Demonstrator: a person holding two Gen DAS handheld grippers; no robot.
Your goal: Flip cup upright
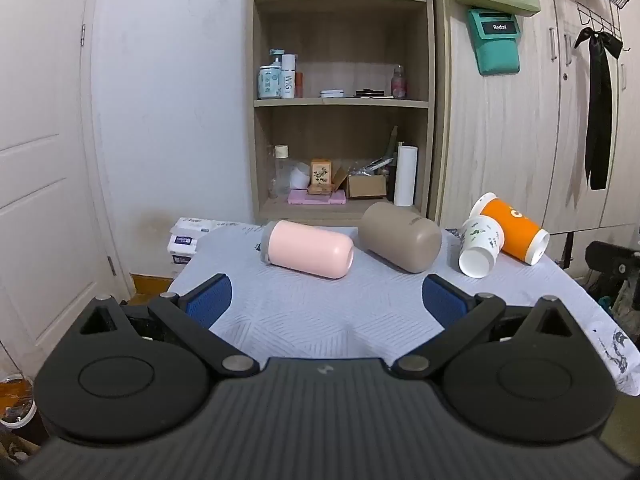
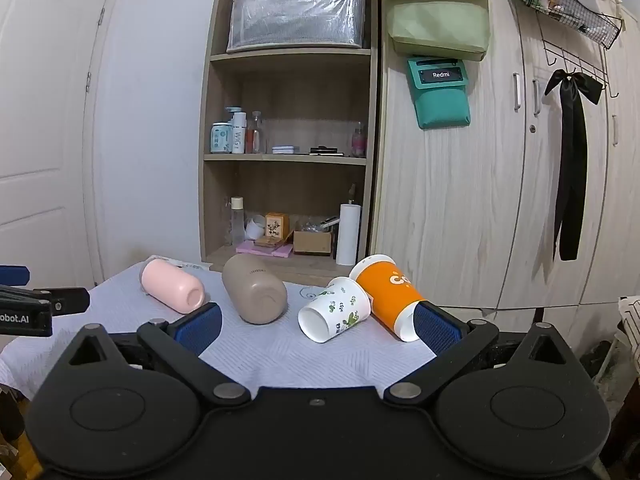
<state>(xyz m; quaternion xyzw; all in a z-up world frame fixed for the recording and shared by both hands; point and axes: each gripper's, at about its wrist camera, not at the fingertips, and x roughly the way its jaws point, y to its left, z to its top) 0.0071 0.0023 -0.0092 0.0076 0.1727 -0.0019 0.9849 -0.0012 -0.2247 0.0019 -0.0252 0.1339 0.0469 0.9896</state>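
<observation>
Several cups lie on their sides on a table with a pale patterned cloth [image 1: 320, 312]: a pink cup [image 1: 306, 249] [image 2: 173, 286], a taupe cup [image 1: 400, 237] [image 2: 255, 289], a white floral paper cup [image 1: 480, 246] [image 2: 334, 309] and an orange paper cup [image 1: 512, 229] [image 2: 390, 296]. My left gripper [image 1: 326, 300] is open and empty, just in front of the pink and taupe cups. My right gripper [image 2: 318, 326] is open and empty, with the white cup between its blue pads [image 2: 436, 328]. The left gripper also shows at the left edge of the right wrist view [image 2: 28, 304].
A wooden shelf unit [image 1: 340, 100] with bottles and boxes stands behind the table. A wardrobe [image 1: 520, 140] with a teal pouch and black ribbon is at the right. A white door [image 1: 36, 160] is at the left. White packages [image 1: 184, 240] lie past the table's far left corner.
</observation>
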